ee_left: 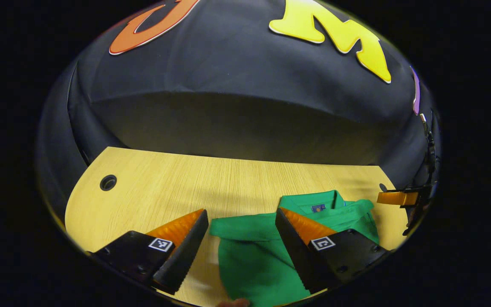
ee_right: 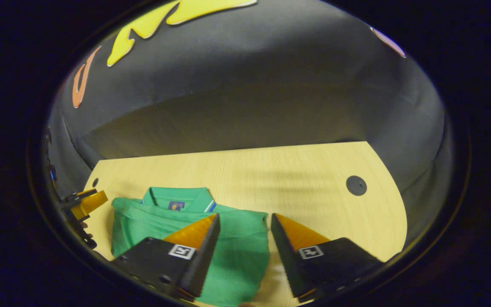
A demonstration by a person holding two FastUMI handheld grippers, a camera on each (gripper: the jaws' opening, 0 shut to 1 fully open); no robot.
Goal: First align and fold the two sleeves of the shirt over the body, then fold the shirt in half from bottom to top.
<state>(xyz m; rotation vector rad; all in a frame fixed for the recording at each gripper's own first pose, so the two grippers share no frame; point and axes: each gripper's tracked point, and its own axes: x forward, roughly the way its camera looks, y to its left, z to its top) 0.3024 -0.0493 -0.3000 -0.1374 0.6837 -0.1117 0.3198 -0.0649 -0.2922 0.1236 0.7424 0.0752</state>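
Note:
A green polo shirt lies flat on the wooden table, collar toward the far wall, its sleeves laid in over the body. My left gripper hovers open above the shirt's left edge, nothing between its fingers. In the right gripper view the same shirt lies low and left, with the collar at its top. My right gripper is open over the shirt's right edge. The other gripper shows far off at the right edge of the left gripper view and at the left edge of the right gripper view.
The table has a round cable hole on the far left and a dark cap on the far right. Black cloth wall closes in behind the table. Bare wood stretches beyond and beside the shirt.

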